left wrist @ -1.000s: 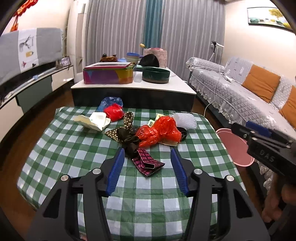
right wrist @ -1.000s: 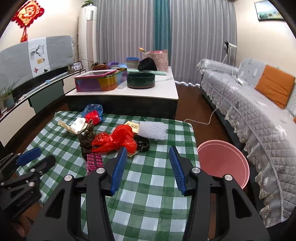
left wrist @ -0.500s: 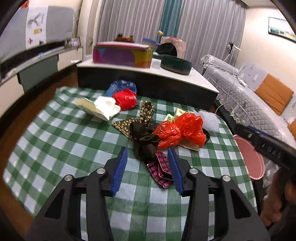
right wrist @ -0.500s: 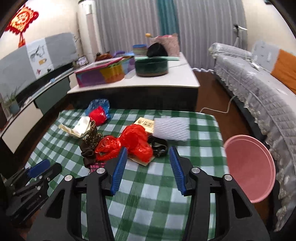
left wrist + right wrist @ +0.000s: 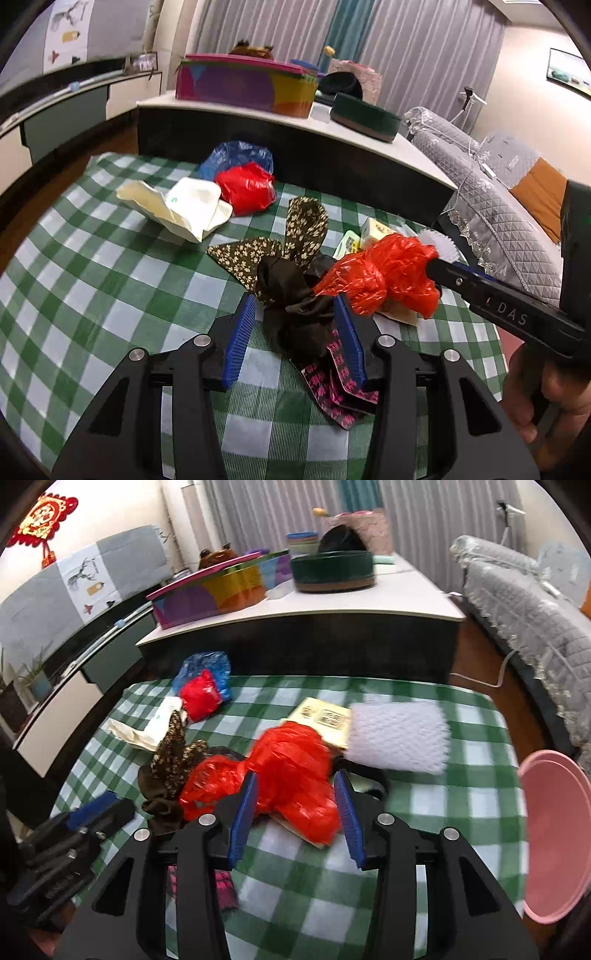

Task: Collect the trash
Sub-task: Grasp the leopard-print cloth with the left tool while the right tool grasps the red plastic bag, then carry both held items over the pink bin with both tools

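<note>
Trash lies on a green checked tablecloth (image 5: 92, 266). My left gripper (image 5: 295, 332) is open, its blue pads on either side of a dark brown crumpled wrapper (image 5: 295, 295) with a floral-patterned piece (image 5: 295, 236). A pink-patterned black wrapper (image 5: 332, 384) lies under it. My right gripper (image 5: 295, 808) is open around a red plastic bag (image 5: 291, 771), which also shows in the left wrist view (image 5: 384, 277). The right gripper's body (image 5: 517, 314) reaches in from the right there.
Cream foam tray pieces (image 5: 184, 210), a red bag (image 5: 245, 188) on a blue bag (image 5: 236, 155), a white foam net (image 5: 399, 734) and a yellow card (image 5: 325, 716) lie on the cloth. A pink basin (image 5: 554, 834) stands on the floor at right. A low counter (image 5: 332, 605) is behind.
Both grippers have moved forward and down to the trash pile. The left now straddles the brown wrapper; the right now straddles the red bag.
</note>
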`<act>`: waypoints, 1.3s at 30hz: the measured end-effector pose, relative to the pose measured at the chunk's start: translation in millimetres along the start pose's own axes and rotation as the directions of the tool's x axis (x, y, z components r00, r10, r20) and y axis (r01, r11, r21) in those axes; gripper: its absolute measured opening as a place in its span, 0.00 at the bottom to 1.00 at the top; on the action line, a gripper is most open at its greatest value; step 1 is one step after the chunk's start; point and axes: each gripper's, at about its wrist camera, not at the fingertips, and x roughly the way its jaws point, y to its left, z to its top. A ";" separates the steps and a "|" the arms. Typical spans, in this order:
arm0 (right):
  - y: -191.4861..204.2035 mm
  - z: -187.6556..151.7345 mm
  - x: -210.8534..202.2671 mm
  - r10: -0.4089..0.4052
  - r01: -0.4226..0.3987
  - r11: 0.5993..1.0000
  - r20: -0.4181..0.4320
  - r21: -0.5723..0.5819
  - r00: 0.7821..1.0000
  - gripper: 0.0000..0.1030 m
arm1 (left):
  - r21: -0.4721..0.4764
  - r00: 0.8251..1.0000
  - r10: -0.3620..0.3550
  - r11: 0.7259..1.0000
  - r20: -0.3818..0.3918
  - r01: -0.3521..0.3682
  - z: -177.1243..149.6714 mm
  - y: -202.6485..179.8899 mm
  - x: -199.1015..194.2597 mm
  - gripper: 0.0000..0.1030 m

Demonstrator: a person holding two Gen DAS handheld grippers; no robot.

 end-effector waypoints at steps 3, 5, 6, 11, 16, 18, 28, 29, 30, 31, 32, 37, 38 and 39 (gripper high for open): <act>6.2 2.1 13.0 0.018 -0.019 0.999 -0.030 -0.032 0.999 0.43 | -0.009 1.000 -0.005 1.000 -0.010 0.005 2.5 0.5 8.8 0.43; 6.7 2.3 18.2 0.023 -0.024 0.999 -0.040 -0.031 0.999 0.44 | -0.016 0.999 -0.012 1.000 -0.029 0.012 5.3 -0.5 16.0 0.43; 6.8 2.6 21.5 0.021 -0.022 0.999 -0.049 -0.034 0.999 0.42 | -0.022 0.999 -0.013 1.000 -0.038 0.012 6.0 -0.9 19.2 0.43; 7.5 4.5 25.0 0.018 -0.020 0.999 -0.057 -0.044 0.998 0.28 | -0.034 0.996 -0.002 0.999 -0.086 -0.001 6.5 -1.8 36.3 0.36; 8.2 5.6 17.7 0.025 -0.028 0.998 -0.045 -0.054 0.999 0.17 | -0.003 0.996 0.023 1.000 -0.081 -0.023 9.1 -5.9 33.7 0.10; 8.9 6.7 10.3 0.024 -0.026 0.998 -0.029 -0.060 0.999 0.15 | 0.009 0.998 0.031 0.999 -0.061 -0.030 12.3 -7.1 28.6 0.09; 6.7 13.4 -47.5 -0.048 0.055 0.996 0.101 -0.076 0.994 0.14 | -0.007 0.998 0.004 1.000 0.064 -0.003 32.2 -5.7 -17.6 0.09; 5.2 13.0 -53.3 -0.056 0.064 0.995 0.110 -0.075 0.992 0.14 | -0.003 0.997 -0.002 1.000 0.073 0.003 32.6 -6.2 -21.9 0.09; 3.4 12.4 -59.0 -0.064 0.073 0.995 0.118 -0.073 0.991 0.14 | 0.000 0.997 -0.008 1.000 0.082 0.009 32.7 -7.2 -26.7 0.09; 1.2 11.5 -65.8 -0.075 0.084 0.994 0.126 -0.071 0.989 0.14 | 0.005 0.996 -0.015 1.000 0.092 0.015 32.7 -8.7 -32.3 0.09; -1.0 10.4 -72.6 -0.085 0.095 0.993 0.133 -0.068 0.987 0.14 | 0.010 0.995 -0.022 1.000 0.099 0.021 32.3 -10.1 -37.2 0.09; -11.3 4.4 -103.4 -0.127 0.139 0.988 0.166 -0.062 0.978 0.14 | 0.033 0.990 -0.063 0.998 0.129 0.059 29.8 -17.5 -61.8 0.09; -13.4 3.4 -109.3 -0.135 0.147 0.987 0.173 -0.060 0.976 0.14 | 0.036 0.988 -0.073 0.997 0.132 0.069 30.0 -19.2 -66.2 0.09; -16.7 2.4 -117.3 -0.146 0.159 0.986 0.181 -0.056 0.973 0.14 | 0.038 0.988 -0.082 0.996 0.134 0.078 29.9 -20.7 -69.2 0.09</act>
